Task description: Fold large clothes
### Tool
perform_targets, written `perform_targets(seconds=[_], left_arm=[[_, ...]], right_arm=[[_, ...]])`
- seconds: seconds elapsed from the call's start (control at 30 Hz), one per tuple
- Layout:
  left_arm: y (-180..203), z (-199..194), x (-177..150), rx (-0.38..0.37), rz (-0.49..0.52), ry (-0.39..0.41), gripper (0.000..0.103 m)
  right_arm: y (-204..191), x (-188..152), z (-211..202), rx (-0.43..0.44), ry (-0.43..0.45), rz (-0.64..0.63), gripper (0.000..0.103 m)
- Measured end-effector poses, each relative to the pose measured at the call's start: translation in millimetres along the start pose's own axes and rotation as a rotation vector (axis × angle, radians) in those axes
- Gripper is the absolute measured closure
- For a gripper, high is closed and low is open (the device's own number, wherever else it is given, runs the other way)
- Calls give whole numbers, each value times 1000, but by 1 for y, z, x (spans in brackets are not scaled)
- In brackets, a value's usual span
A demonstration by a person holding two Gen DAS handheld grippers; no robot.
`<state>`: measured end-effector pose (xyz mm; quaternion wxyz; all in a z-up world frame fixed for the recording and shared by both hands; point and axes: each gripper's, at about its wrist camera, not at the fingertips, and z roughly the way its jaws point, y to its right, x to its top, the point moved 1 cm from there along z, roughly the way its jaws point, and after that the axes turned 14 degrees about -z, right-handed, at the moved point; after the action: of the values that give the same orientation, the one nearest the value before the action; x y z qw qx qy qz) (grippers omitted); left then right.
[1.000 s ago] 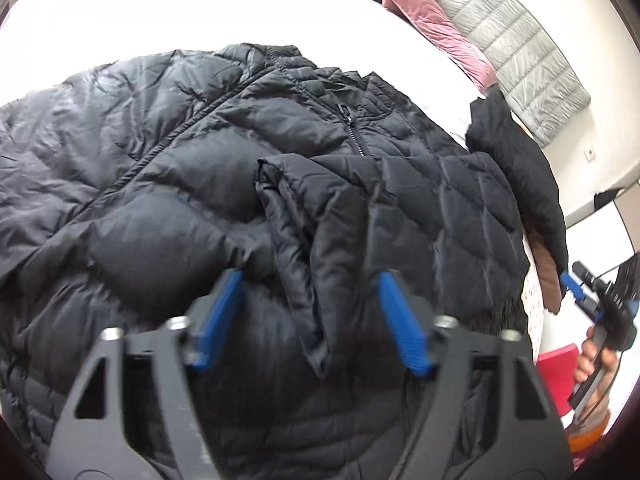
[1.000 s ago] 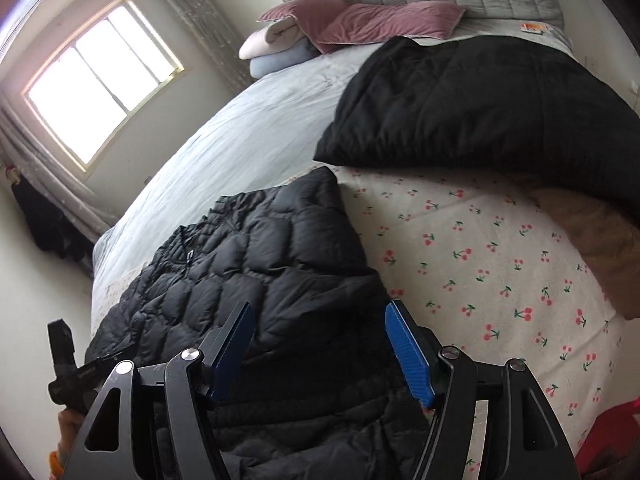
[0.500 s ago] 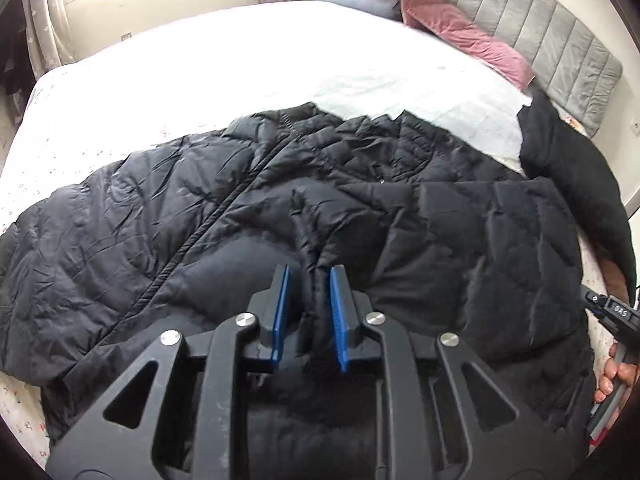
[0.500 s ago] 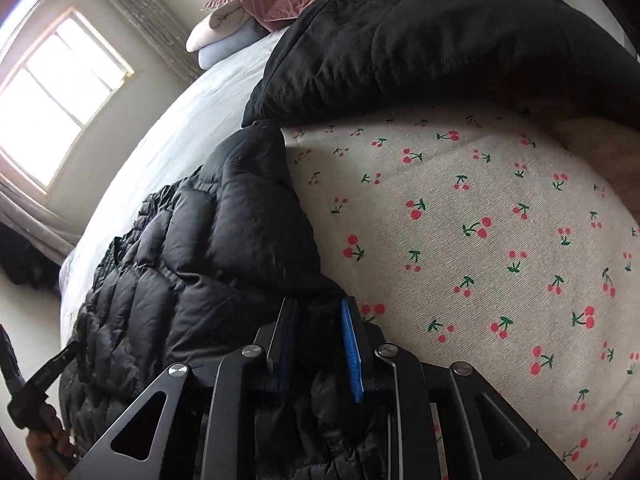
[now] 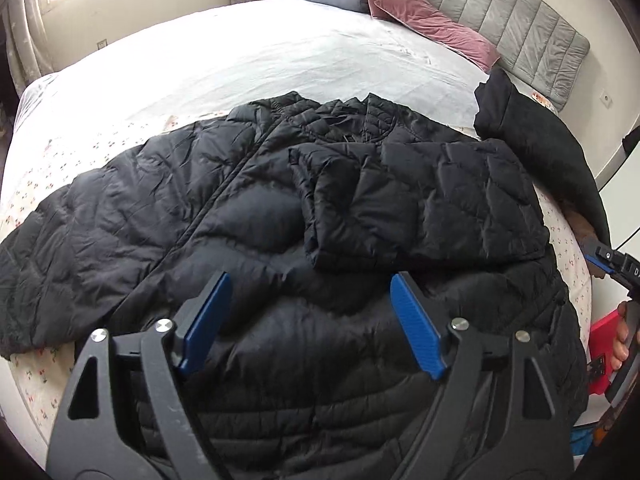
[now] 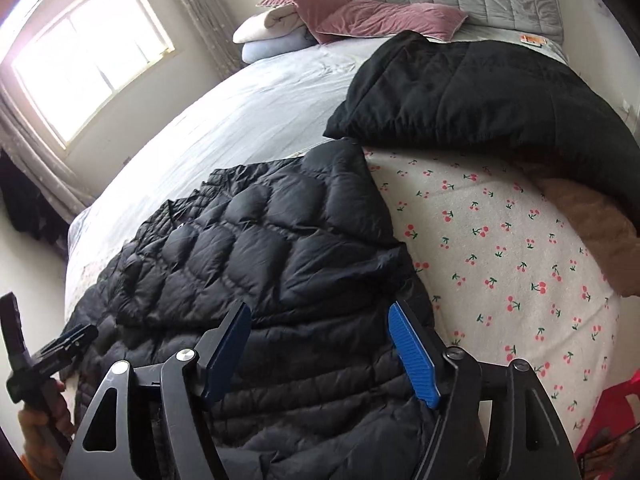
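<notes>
Nearest the lens in the left wrist view, left gripper hovering just above the black puffer jacket, jaws spread wide and released, blue pads clear of the fabric, nothing pinched between them; having just been opening. Same in the right wrist view: right gripper released over the jacket's near right edge, jaws likewise just opened, quilted cloth below but not clamped. Spread flat across the cherry-print sheet, front up, with the right sleeve already laid over the chest and the left sleeve still stretched out toward the bed's edge. Probably next: that outstretched sleeve. Best done by pinching near the cuff, catching one layer only, lifting just enough to clear the puffy body, then laying it across to mirror the folded sleeve without dragging that one loose; slippery shell likely to slide, so a firm bite well in from the edge. Farther off, a second black garment by the pink pillows and the grey headboard. Against half a second back: both sets of jaws then nearly closed on folds of the jacket, now let go and raised; folded sleeve lying flatter than a second ago.
</notes>
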<state>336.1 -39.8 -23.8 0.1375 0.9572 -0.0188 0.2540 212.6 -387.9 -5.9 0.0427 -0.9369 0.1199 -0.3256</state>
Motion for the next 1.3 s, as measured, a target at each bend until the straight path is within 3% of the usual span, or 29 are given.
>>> perform_targets(seconds=[0.17, 0.43, 0.57, 0.93, 1.17, 1.3], left_arm=[[-38, -41, -13, -25, -99, -22, 7], [-104, -86, -42, 74, -202, -13, 6], [-136, -102, -57, 94, -258, 2, 6], [-215, -105, -84, 97, -462, 22, 6], [-250, -101, -91, 50, -541, 67, 6], [-282, -100, -91, 0, -639, 107, 6]], right_arm=[[-37, -20, -27, -23, 19, -84, 20], [-78, -44, -30, -26, -12, -222, 17], [-85, -57, -21, -21, -32, -231, 16], [-101, -72, -1, -41, -85, -300, 16], [-107, -75, 5, -46, -93, -329, 16], [-107, -75, 8, -37, -98, -324, 16]])
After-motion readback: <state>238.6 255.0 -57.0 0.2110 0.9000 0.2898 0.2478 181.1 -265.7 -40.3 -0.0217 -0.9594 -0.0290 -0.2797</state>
